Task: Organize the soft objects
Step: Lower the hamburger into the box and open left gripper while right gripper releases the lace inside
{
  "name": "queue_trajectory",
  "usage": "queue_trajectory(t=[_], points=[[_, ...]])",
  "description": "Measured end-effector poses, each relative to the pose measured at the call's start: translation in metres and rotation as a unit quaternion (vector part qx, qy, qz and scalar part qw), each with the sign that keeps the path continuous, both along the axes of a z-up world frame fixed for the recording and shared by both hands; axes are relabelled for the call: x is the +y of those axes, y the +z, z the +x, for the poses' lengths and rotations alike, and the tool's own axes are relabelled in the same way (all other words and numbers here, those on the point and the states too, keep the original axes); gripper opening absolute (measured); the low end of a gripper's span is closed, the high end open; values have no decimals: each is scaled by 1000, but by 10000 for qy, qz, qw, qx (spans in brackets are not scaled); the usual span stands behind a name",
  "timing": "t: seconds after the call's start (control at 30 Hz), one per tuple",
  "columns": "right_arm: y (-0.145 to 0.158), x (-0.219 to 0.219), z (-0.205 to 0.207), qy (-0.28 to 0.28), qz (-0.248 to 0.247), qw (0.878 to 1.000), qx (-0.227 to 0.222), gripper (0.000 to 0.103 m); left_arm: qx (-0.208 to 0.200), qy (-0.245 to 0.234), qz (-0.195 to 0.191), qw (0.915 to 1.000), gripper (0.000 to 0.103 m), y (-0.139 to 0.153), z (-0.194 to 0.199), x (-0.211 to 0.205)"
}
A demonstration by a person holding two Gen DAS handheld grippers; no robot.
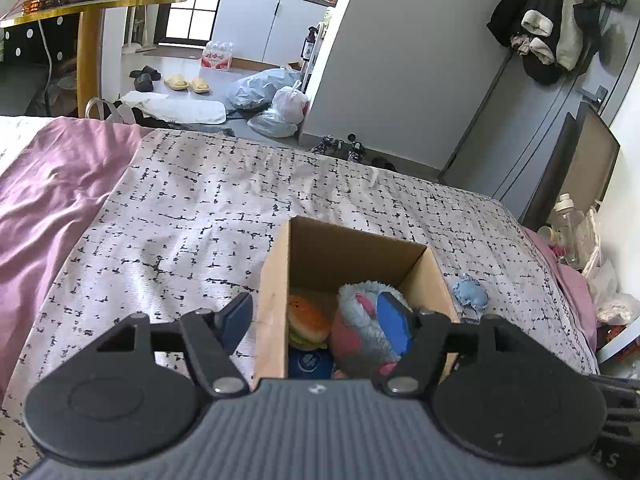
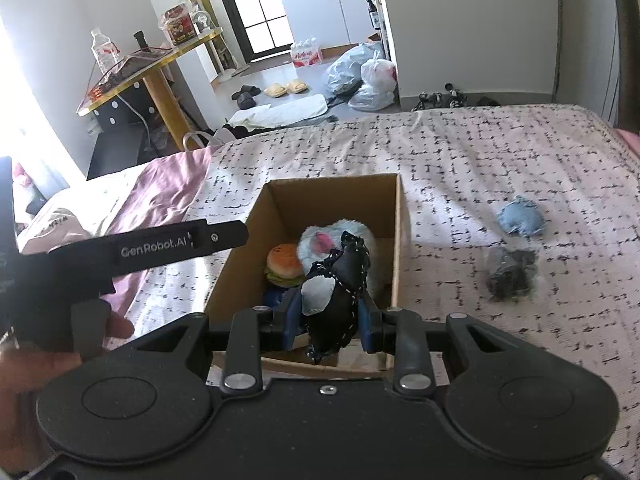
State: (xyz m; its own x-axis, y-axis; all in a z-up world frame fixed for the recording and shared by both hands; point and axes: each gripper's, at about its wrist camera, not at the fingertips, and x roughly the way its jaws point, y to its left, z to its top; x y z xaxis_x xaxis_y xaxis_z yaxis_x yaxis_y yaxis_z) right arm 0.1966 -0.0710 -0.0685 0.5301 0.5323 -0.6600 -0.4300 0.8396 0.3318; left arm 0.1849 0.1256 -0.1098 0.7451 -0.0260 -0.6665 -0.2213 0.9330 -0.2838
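I am counting one cardboard box (image 2: 320, 216) sitting on the bed (image 2: 460, 160), and three soft things sitting inside it: a fluffy blue-and-pink plush (image 2: 324, 240) toward the middle, a burger-shaped toy (image 2: 284, 266) at its 9 o'clock, and a dark blue item (image 1: 310, 362) lying under the burger, too hidden for me to name. My right claw (image 2: 330, 324) is gripping one black stitched plush with a grey patch (image 2: 340, 292), its two blue pads pressing in on either side, and it is hanging over the near edge of the box. My left claw (image 1: 320, 322) is standing wide open, straddling the left box wall: one pad is hanging outside at 9 o'clock, the other is resting against the fluffy plush inside. Out on the bed, at 3 o'clock from the box, two more soft pieces are lying: one pale blue denim-like toy (image 2: 520, 220) and, just nearer me, one dark grey fuzzy clump (image 2: 510, 270), blurred.
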Motion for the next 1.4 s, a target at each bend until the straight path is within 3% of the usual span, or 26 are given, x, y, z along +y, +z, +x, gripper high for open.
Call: queue_trajectory(t=[0.37,0.5,0.57,1.1,1.23,1.4], points=[[-9,23,5,179,495,9980,348,30,-12,339,-124,9993,68,-4,-12,19],[-10,27,6,292,604,9970,373,39,45,419,-161,9990,68,-8,-14,24],[-10,25,4,275,549,9976,305,50,43,429,-171,9989,68,-8,-15,25],[-12,-35,-5,26,319,9993,212,58,15,345,-146,9993,69,-1,-13,2],[-12,-45,-7,-51,237,9996,113,66,26,269,-42,9996,76,1,-11,-13],[-14,-65,-4,-244,149,9996,32,79,64,96,-19,9999,76,4,-9,-33]])
